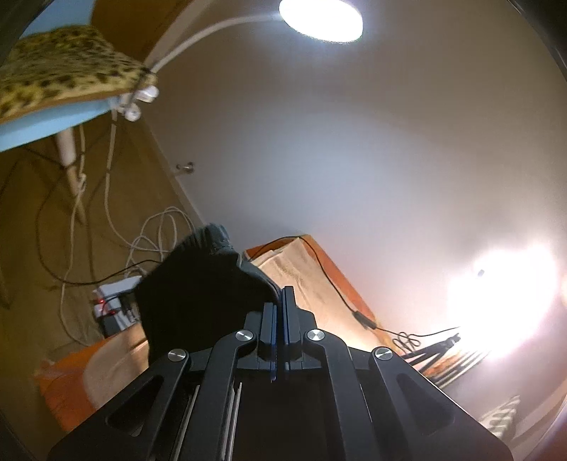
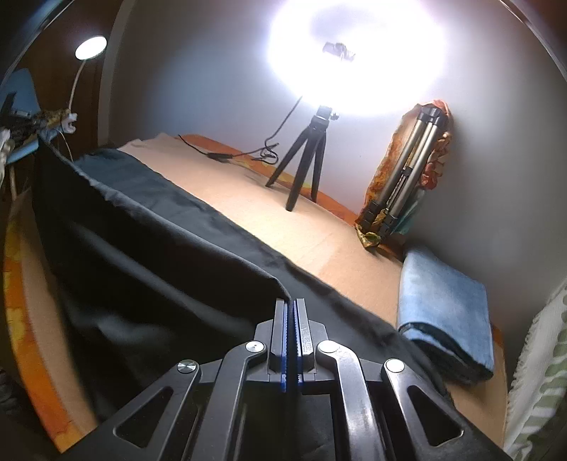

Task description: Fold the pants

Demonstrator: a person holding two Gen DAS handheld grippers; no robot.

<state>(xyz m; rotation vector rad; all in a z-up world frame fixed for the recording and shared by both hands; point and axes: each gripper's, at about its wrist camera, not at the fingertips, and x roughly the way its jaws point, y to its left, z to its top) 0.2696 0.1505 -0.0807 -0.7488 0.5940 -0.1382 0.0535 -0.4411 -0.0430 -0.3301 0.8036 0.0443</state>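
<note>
The black pants (image 2: pixel 149 248) stretch across the tan bed cover (image 2: pixel 319 230) in the right wrist view, lifted and taut from the near edge to the far left. My right gripper (image 2: pixel 290 305) is shut on a fold of the pants at its tips. In the left wrist view my left gripper (image 1: pixel 279 294) is shut on another end of the pants (image 1: pixel 198 290), which hangs bunched to the left of the fingers, raised above the bed (image 1: pixel 294 276).
A small black tripod (image 2: pixel 301 166) with a bright ring light and cable stands at the bed's far side. A folded silver tripod (image 2: pixel 407 170) leans on the wall. A folded blue towel (image 2: pixel 443 308) lies at right. A lamp (image 1: pixel 319 17), cables and a power strip (image 1: pixel 113 301) are at left.
</note>
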